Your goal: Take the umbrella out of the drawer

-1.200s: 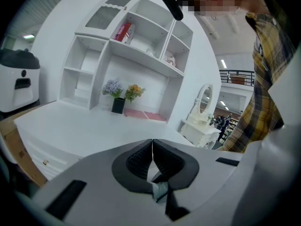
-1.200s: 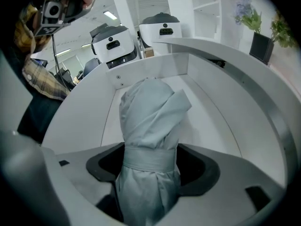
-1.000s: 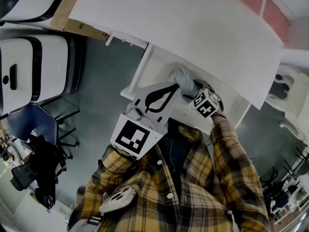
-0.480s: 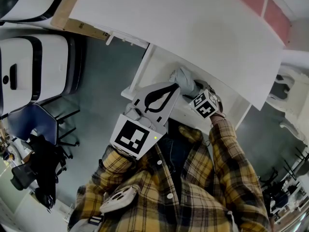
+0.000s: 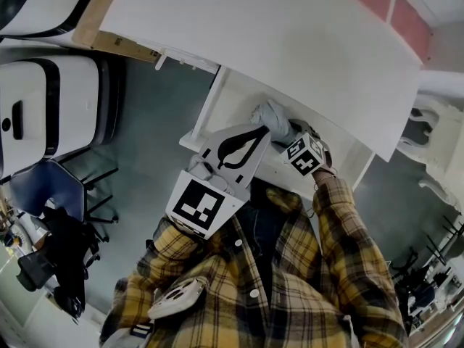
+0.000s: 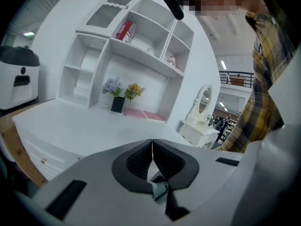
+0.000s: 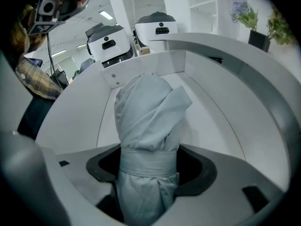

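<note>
Grey-blue and folded, the umbrella [image 7: 149, 126] sits clamped at its strap between the jaws of the right hand-held gripper [image 7: 150, 168]. Its free end points into the open white drawer [image 7: 211, 112], within the drawer's walls, though whether it touches the drawer floor cannot be told. At the drawer's front edge, just beside the right one, the left hand-held gripper [image 6: 152, 157] has its jaws pressed together tip to tip, while the white bench [image 5: 290, 35] spreads above the drawer and a plaid sleeve [image 5: 348, 252] reaches toward it.
</note>
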Available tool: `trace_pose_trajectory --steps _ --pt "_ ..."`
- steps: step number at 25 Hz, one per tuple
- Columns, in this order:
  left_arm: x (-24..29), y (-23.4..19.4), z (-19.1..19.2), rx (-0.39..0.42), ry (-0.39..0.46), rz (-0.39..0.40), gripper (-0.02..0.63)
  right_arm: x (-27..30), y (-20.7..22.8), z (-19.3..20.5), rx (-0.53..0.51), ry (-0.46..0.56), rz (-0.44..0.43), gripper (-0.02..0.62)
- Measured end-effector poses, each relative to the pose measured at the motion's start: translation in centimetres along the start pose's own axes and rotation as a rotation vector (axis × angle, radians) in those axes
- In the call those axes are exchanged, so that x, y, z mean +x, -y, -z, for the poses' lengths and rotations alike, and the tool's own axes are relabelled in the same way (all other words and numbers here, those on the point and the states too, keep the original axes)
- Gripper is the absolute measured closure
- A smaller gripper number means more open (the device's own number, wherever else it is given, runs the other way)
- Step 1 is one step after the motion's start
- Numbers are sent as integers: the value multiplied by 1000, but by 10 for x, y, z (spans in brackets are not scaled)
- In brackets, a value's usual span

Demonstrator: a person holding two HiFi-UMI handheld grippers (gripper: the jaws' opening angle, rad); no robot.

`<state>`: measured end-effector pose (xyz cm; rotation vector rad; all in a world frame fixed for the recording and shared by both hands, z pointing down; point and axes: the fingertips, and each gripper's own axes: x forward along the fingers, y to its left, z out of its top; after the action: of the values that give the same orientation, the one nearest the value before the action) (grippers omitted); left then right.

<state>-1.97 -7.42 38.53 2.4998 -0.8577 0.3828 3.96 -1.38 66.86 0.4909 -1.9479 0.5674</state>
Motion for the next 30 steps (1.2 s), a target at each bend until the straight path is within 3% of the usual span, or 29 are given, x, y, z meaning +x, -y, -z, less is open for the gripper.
trace_pose_trajectory --steps 22,30 --pt "-10 -3 -14 26 30 -3 583 -7 -6 -4 113 20 -26 287" --pt "-12 0 -23 40 47 -3 583 -20 -8 -14 101 51 -17 286"
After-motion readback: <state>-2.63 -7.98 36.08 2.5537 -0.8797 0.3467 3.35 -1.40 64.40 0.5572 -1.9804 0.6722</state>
